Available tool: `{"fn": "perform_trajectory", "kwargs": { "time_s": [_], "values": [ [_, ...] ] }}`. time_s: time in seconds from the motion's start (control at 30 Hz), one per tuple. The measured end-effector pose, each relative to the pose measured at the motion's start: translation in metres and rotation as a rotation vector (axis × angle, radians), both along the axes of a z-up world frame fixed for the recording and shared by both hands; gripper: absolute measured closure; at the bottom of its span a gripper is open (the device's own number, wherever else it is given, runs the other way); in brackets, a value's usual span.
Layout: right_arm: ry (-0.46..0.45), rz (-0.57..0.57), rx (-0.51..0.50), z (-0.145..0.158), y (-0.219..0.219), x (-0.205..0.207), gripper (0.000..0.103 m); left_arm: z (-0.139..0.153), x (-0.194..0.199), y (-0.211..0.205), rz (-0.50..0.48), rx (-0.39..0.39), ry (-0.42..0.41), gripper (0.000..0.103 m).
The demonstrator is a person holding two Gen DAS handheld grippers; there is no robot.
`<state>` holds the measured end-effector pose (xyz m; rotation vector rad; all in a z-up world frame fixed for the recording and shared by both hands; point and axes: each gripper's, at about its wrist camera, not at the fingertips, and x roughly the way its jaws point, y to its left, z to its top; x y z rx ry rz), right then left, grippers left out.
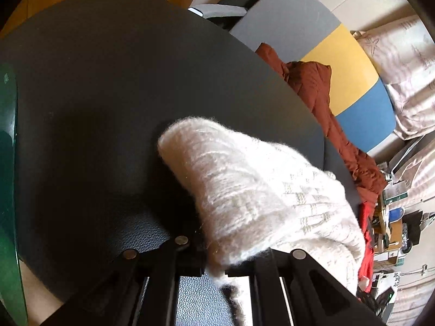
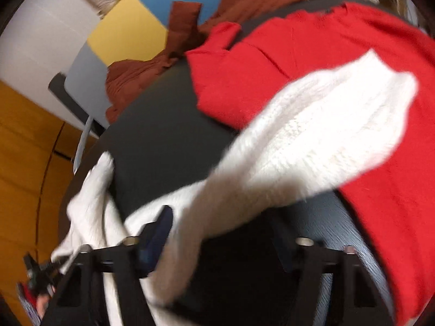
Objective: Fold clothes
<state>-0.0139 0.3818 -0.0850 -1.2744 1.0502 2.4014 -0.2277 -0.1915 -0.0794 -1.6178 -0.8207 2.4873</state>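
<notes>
A fluffy white knit sweater [image 1: 252,187] is lifted above the dark round table [image 1: 108,81]. My left gripper [image 1: 217,266] is shut on a fold of it, and the cloth bulges forward over the fingers. In the right wrist view the same white sweater [image 2: 312,135] stretches up and right, blurred by motion. My right gripper [image 2: 220,233] stands wide open with the sweater draped between its fingers. The left finger [image 2: 155,239] shows dark blue. A red sweater [image 2: 339,68] lies flat on the table [image 2: 163,135] behind it.
A rust-brown quilted jacket [image 1: 318,87] hangs over the table's far edge and also shows in the right wrist view [image 2: 185,35]. A grey, yellow and blue panel [image 1: 345,62] stands behind. A green chair edge [image 1: 8,163] is at left. Cluttered shelves [image 1: 394,217] are at right.
</notes>
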Motion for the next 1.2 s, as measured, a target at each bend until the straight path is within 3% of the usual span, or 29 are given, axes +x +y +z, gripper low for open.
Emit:
{"fn": "perform_trajectory", "kwargs": {
  "time_s": [0.1,0.2,0.33,0.47,0.53,0.63,0.67,0.73,0.77,0.8,0.87,0.97,1.03,1.13,1.2],
  "values": [
    [0.051,0.041,0.047,0.017,0.009,-0.01,0.088,0.013,-0.004,0.002,-0.017,-0.012,0.031,0.096],
    [0.189,0.038,0.267,0.083,0.023,-0.004,0.088,0.026,-0.011,0.007,-0.045,-0.041,0.079,0.096],
    [0.281,-0.088,0.539,0.148,0.052,0.016,0.088,0.022,-0.026,0.021,-0.078,-0.073,0.07,0.096],
    [0.26,-0.218,0.657,0.156,0.085,0.026,0.088,-0.003,-0.045,0.048,-0.125,-0.07,0.027,0.096],
    [0.198,-0.237,0.65,0.136,0.105,0.027,0.087,-0.015,-0.049,0.065,-0.154,-0.084,0.005,0.095],
    [0.102,-0.174,0.471,0.089,0.122,0.021,0.08,-0.025,-0.046,0.084,-0.189,-0.097,-0.009,0.092],
    [0.092,-0.164,0.438,0.08,0.121,0.024,0.078,-0.024,-0.041,0.086,-0.197,-0.089,-0.012,0.086],
    [0.127,-0.147,0.413,0.076,0.105,0.041,0.064,-0.021,-0.026,0.086,-0.214,-0.063,-0.02,0.08],
    [0.148,-0.138,0.403,0.075,0.096,0.05,0.044,-0.019,-0.016,0.084,-0.219,-0.051,-0.021,0.079],
    [0.171,-0.122,0.396,0.076,0.086,0.061,0.031,-0.017,-0.002,0.082,-0.22,-0.041,-0.014,0.079],
    [0.203,-0.069,0.382,0.076,0.071,0.088,0.031,-0.014,0.032,0.078,-0.223,-0.02,0.002,0.077],
    [0.19,0.059,0.381,0.072,0.05,0.121,0.031,-0.019,0.082,0.086,-0.263,0.085,-0.024,0.074],
    [0.161,0.115,0.388,0.063,0.033,0.126,0.031,-0.027,0.107,0.106,-0.324,0.125,-0.048,0.064],
    [0.14,0.142,0.354,0.048,0.024,0.123,0.029,-0.04,0.142,0.141,-0.428,0.171,-0.085,0.064],
    [0.125,0.16,0.332,0.037,0.017,0.121,0.029,-0.038,0.159,0.156,-0.45,0.089,-0.04,0.062]
  ]
}}
